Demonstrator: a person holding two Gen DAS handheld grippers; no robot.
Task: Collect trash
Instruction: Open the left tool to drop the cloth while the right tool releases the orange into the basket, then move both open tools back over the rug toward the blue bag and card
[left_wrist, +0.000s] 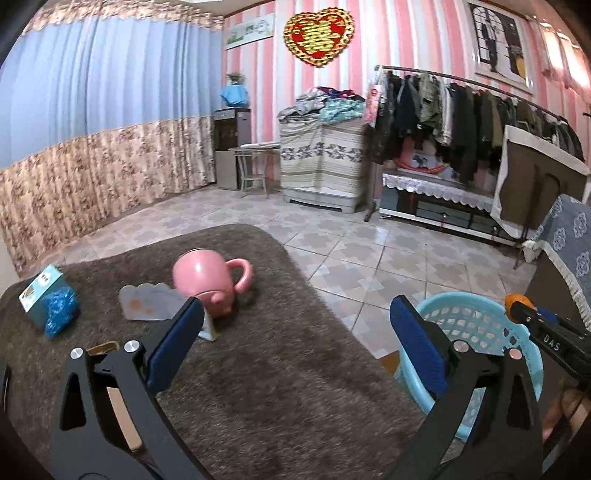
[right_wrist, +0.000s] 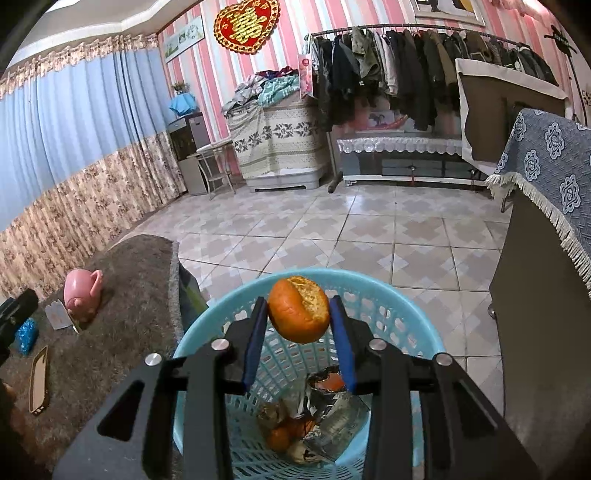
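Observation:
My right gripper (right_wrist: 298, 314) is shut on an orange peel (right_wrist: 298, 314) and holds it above the light blue basket (right_wrist: 207, 332), which holds foil wrappers and more peel (right_wrist: 317, 417). The same basket (left_wrist: 476, 325) and the right gripper with the peel (left_wrist: 517, 301) show at the right of the left wrist view. My left gripper (left_wrist: 295, 317) is open and empty above the brown shaggy table cover (left_wrist: 277, 387). A crumpled blue wrapper (left_wrist: 61, 310) lies by a teal box (left_wrist: 40, 291) at the far left.
A pink mug (left_wrist: 207, 277) stands on a grey coaster (left_wrist: 147, 301) on the table. A tan phone case (right_wrist: 38, 380) lies near the table's front. Tiled floor, a clothes rack (left_wrist: 461, 118) and a cloth-draped chair (right_wrist: 546, 177) lie beyond.

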